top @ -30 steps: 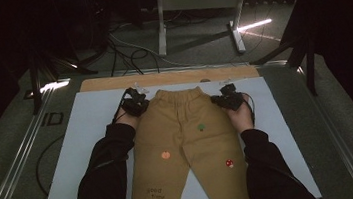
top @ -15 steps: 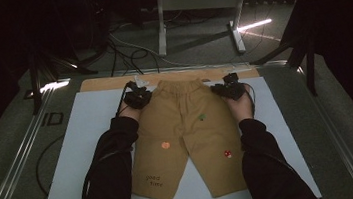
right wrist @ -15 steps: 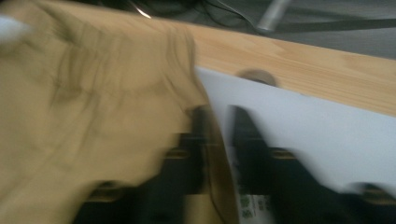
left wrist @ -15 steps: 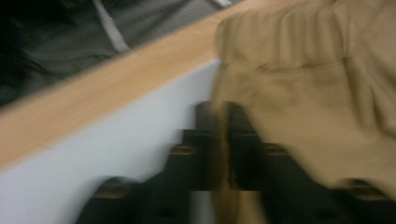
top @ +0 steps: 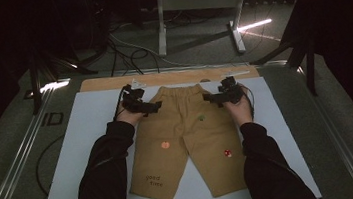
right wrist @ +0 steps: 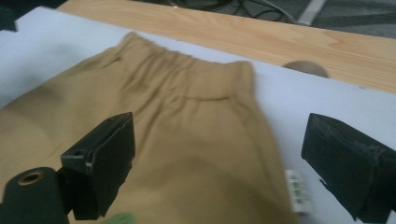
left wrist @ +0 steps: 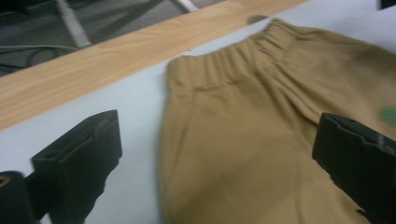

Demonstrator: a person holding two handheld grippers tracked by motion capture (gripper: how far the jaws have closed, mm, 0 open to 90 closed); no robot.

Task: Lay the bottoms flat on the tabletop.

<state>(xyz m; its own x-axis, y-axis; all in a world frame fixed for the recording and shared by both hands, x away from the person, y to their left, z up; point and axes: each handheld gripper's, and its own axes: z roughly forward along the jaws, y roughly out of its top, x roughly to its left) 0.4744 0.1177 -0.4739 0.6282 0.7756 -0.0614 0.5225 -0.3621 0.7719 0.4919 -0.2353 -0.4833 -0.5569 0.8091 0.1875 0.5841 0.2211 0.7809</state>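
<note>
Black two-jaw grippers, one in each of a person's hands, hover at the waist of a pair of tan cotton shorts laid flat on a pale blue-grey mat. Left gripper, at about ten o'clock from the middle of the garment, has just been opening: in the left gripper view its jaws stand spread wide, one over the bare mat and the other over the tan cloth, with the shorts' side seam and the corner of the elastic waistband lying between them, not pinched. Right gripper, at about two o'clock, has likewise just been opening; in the right gripper view its jaws are spread apart over the opposite waist corner, the cloth loose beneath them, and a small white care label sticks out at the seam.

The shorts lie at the centre of the mat, waistband at twelve o'clock toward a light wooden board that runs along the mat's far edge, and both legs point to six o'clock. An orange patch, a green patch and a red mushroom patch dot the fabric, and dark lettering marks the left leg near its hem. Black sleeves enter from six o'clock.
</note>
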